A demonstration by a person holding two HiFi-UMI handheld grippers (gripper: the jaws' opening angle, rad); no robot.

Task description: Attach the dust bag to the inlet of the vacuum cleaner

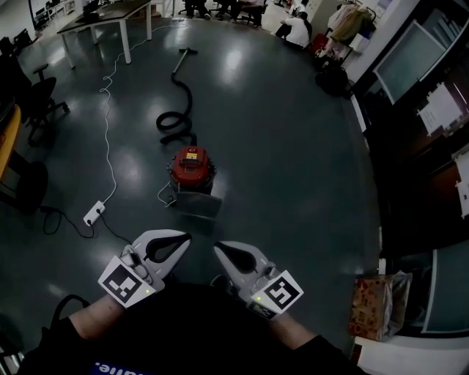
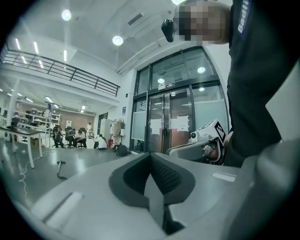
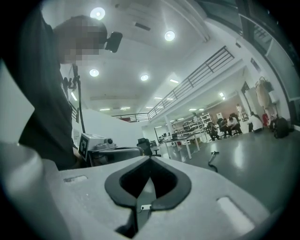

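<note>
A red vacuum cleaner point(image 1: 192, 167) stands on the dark floor in the middle of the head view. Its black hose point(image 1: 176, 121) coils away to a wand point(image 1: 185, 53). Against its near side lies a flat grey piece point(image 1: 198, 204); I cannot tell whether it is the dust bag. My left gripper point(image 1: 186, 236) and right gripper point(image 1: 218, 247) are held close to my body, well short of the vacuum, tips pointing toward each other. Both are shut with nothing between the jaws, as the left gripper point(image 2: 151, 155) and right gripper point(image 3: 150, 159) show in their own views.
A white power strip point(image 1: 94, 213) with a long white cable lies left of the vacuum. An office chair point(image 1: 37, 95) and a desk point(image 1: 110, 18) stand at the far left. People point(image 1: 293, 28) sit at the back. A paper bag point(image 1: 377, 296) and cabinets line the right side.
</note>
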